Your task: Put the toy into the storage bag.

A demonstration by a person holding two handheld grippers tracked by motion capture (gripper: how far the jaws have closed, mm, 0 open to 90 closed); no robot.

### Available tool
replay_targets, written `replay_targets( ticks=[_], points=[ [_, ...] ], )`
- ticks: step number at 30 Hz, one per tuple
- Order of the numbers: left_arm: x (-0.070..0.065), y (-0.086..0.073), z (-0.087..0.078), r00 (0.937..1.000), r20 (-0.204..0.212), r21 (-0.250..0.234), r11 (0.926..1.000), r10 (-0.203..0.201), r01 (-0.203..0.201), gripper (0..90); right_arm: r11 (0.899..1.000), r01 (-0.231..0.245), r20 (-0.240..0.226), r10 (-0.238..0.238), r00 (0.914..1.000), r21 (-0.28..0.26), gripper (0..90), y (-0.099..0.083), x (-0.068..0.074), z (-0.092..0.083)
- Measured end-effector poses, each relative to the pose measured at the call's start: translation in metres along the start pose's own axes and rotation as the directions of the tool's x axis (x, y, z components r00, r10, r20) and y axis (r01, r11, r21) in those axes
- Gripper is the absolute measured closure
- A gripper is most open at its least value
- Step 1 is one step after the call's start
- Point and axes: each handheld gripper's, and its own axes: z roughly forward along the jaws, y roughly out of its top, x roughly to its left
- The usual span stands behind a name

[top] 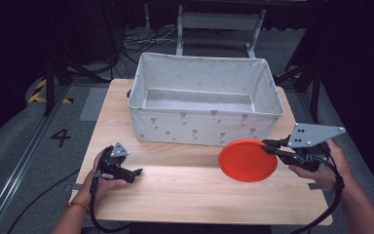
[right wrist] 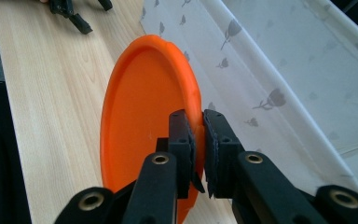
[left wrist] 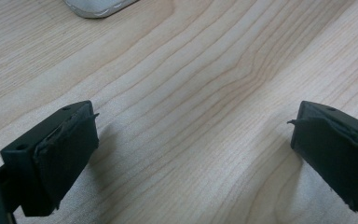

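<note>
Your right gripper pinches the orange plate by its rim, seemingly thinly, so tilting toward the fabric bin risks slippage; left gripper rests spread.

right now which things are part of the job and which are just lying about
In the job:
- orange plate, clamped at its rim by the right tool
- white fabric bin, open and empty, just behind the plate

Not in use:
- left tool, open, low over bare wooden table
- cables on the floor behind the table
</note>
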Motion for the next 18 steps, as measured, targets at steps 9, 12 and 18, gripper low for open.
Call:
replay_targets(
  ticks=[9,12,18],
  points=[
    [0.000,0.000,0.000,1.0000,0.001,0.000,1.0000,0.000,0.000,1.0,1.000,0.005,0.030,-0.004,0.9995,-0.008,82.9,0.017,-0.011,-0.010],
    [0.000,0.000,0.000,1.0000,0.003,0.000,1.0000,0.000,0.000,1.0,1.000,0.006,0.045,-0.006,0.9990,-0.005,82.9,0.024,-0.018,-0.015],
    [0.001,0.000,0.000,1.0000,0.005,0.000,1.0000,0.002,-0.002,1.1,1.000,0.015,0.065,-0.015,0.9978,-0.007,82.9,0.039,-0.030,-0.025]
  ],
)
